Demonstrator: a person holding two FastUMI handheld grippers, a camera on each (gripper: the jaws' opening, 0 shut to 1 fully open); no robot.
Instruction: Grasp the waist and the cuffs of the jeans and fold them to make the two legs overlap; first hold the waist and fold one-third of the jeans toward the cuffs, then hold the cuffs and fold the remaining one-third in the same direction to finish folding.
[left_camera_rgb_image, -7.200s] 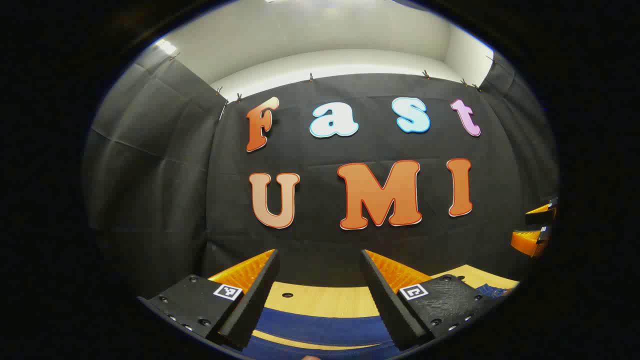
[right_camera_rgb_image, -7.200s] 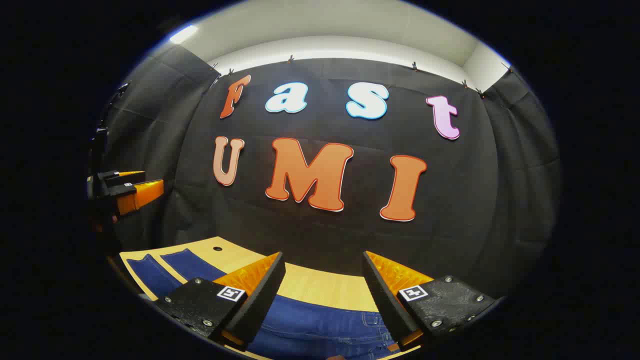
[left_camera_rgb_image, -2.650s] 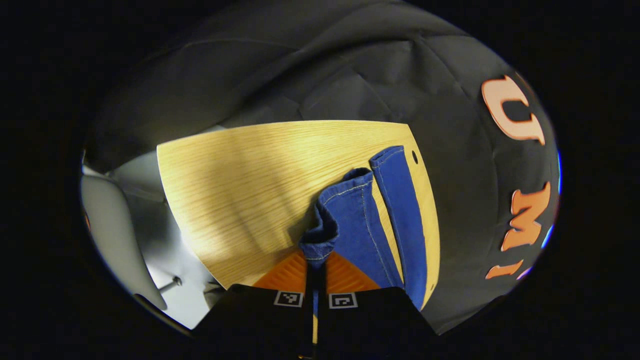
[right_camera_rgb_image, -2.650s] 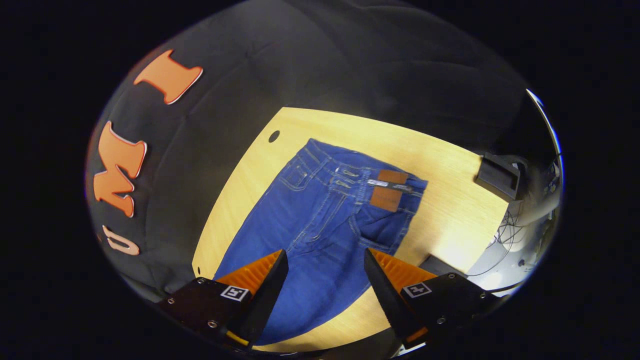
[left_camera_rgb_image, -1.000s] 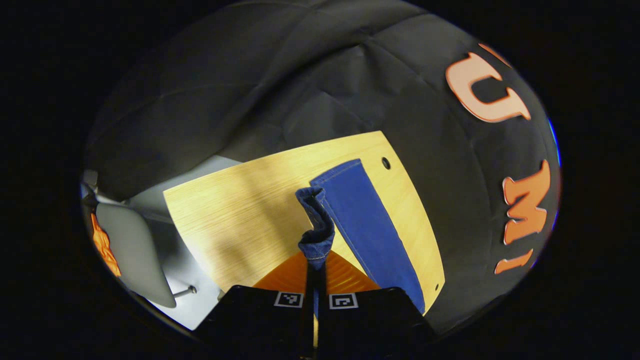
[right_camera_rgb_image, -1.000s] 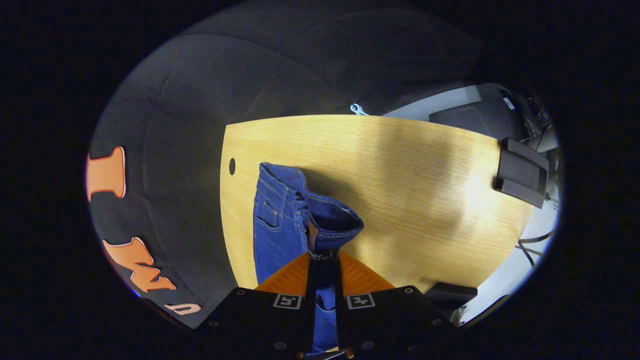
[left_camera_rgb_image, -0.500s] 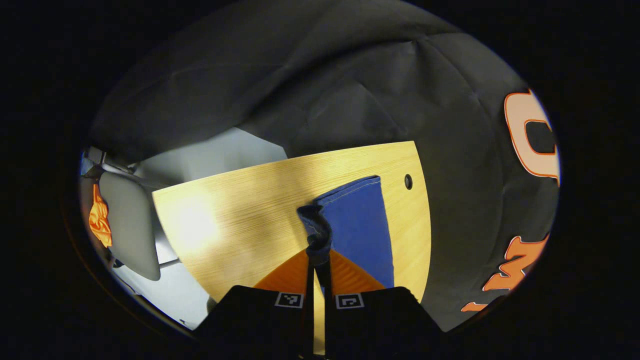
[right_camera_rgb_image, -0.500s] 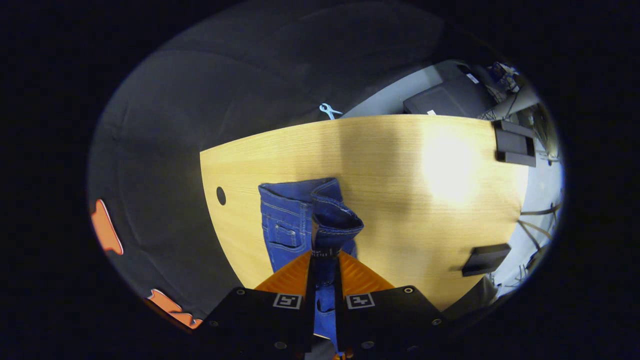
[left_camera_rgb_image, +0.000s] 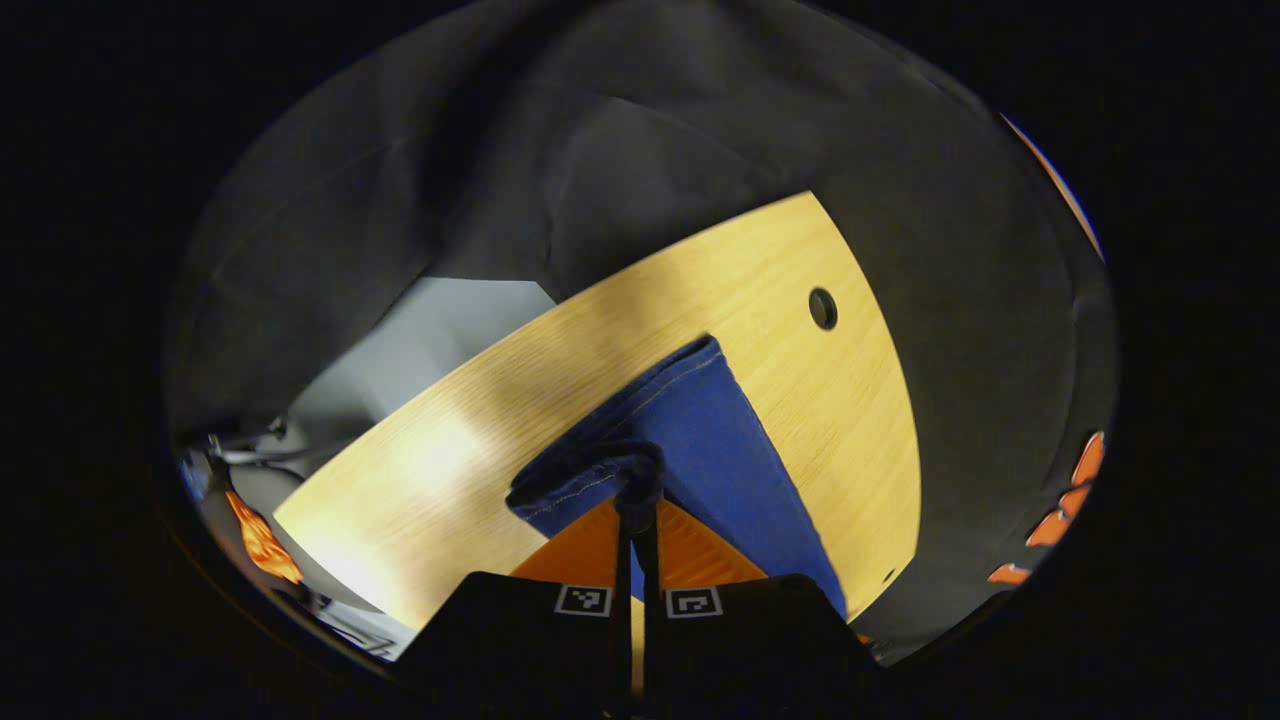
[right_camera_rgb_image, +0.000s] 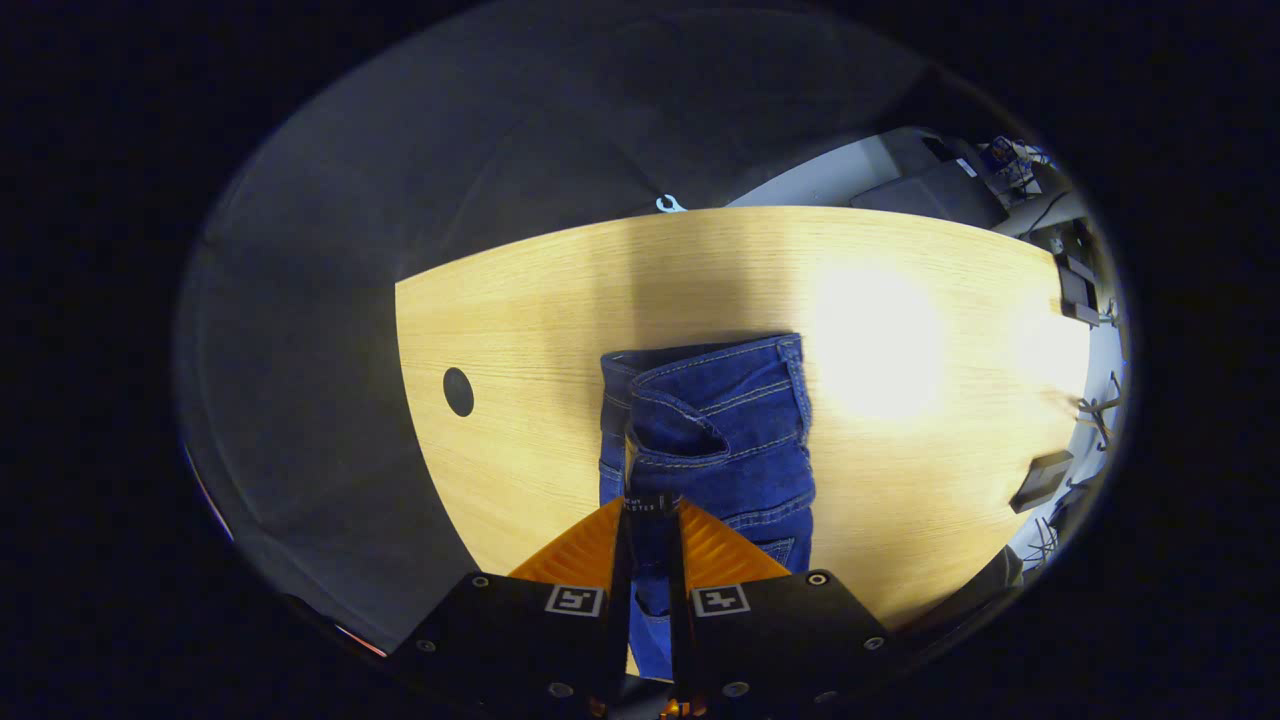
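- Currently the jeans (right_camera_rgb_image: 715, 430) lie lengthwise on the table (right_camera_rgb_image: 900, 330), one half doubled over the other, so the leg-on-leg fold appears nearly laid down.
- Waist (right_camera_rgb_image: 690, 400): the doubled waistband rests on the lower layer, its rim bunched and gaping near the grip; stitched seams and a pocket edge are visible.
- Cuff (left_camera_rgb_image: 590, 475): the upper cuff sits rolled and lumpy over the flat lower leg (left_camera_rgb_image: 730, 470), not yet squared to it.
- Handling, as a judgement: denim is soft but thick and fairly heavy; it drapes, sags between two grip points and holds creases. Seams and hems are the stiffest parts and should slip least.
- Grip points, as a judgement: take the waistband and the cuff hem through both layers, close to the outer edge, so the layers travel together.
- Left gripper (left_camera_rgb_image: 635, 520): fingers closed together with cuff fabric pinched between them.
- Right gripper (right_camera_rgb_image: 648, 525): fingers closed together on the waistband, a small tag just at the tips.
- Containers: none in view. The table has a round hole (right_camera_rgb_image: 458, 392) near the jeans; dark boxes (right_camera_rgb_image: 1040, 480) sit at its far edge.
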